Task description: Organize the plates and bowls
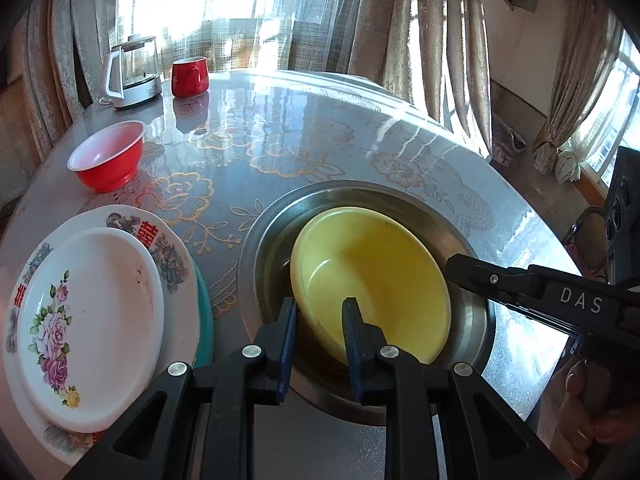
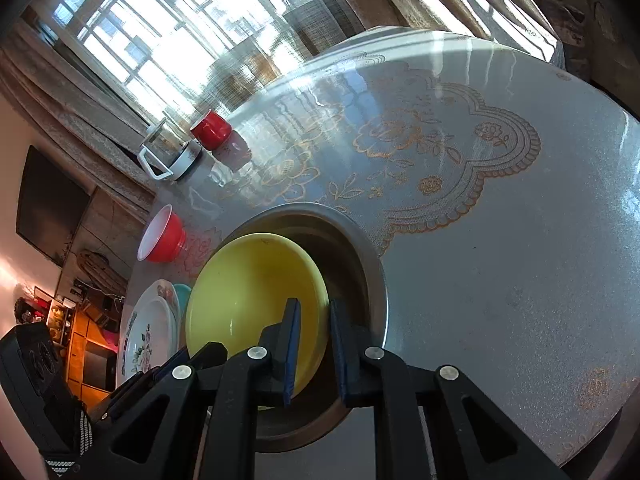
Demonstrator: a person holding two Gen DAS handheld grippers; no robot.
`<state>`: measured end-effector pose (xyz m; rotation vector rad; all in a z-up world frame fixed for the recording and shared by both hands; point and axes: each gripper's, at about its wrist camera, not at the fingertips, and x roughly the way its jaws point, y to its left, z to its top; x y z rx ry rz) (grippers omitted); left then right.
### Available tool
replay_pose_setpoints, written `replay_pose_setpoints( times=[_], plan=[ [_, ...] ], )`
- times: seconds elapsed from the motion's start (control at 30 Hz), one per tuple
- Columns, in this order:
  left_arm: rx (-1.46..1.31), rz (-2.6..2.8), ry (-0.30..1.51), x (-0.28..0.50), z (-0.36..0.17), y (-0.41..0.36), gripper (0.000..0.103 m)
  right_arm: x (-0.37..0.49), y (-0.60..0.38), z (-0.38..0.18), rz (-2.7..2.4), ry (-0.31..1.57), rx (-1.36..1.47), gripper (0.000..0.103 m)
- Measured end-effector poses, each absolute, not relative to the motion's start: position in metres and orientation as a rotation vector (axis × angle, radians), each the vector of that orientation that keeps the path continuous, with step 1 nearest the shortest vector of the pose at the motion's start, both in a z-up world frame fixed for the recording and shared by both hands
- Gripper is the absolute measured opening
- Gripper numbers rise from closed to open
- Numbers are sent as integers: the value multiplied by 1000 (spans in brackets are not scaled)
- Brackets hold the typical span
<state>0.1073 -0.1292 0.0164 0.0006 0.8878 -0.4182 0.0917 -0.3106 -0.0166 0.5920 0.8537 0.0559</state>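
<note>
A yellow bowl (image 1: 372, 280) sits tilted in the round metal recess (image 1: 272, 240) of the table; it also shows in the right wrist view (image 2: 248, 296). My left gripper (image 1: 320, 312) straddles the bowl's near left rim, jaws partly open, not clearly pinching it. My right gripper (image 2: 314, 320) straddles the bowl's right rim, fingers (image 2: 294, 332) close about it. A stack of flowered plates (image 1: 92, 320) lies at the left over a teal plate (image 1: 206, 320). A red bowl (image 1: 108, 156) stands behind the stack.
A red mug (image 1: 190, 76) and a glass kettle (image 1: 134, 72) stand at the table's far left edge. Curtains and windows are behind. The right gripper's body (image 1: 560, 296) reaches in from the right in the left wrist view.
</note>
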Motion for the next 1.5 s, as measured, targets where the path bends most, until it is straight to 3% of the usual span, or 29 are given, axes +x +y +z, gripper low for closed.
replay_pose_setpoints(
  times=[0.23, 0.6, 0.77, 1.5],
  plan=[
    [16, -435, 875, 105, 15, -134, 34, 93, -308, -15, 65, 847, 590, 15],
    [-36, -435, 865, 106, 22, -121, 37, 88, -311, -14, 76, 827, 620, 17],
    [-52, -418, 828, 101, 34, -111, 58, 87, -311, -14, 85, 821, 630, 20],
    [-137, -172, 791, 130, 60, -9, 74, 106, -263, 8, 144, 825, 512, 26]
  ],
)
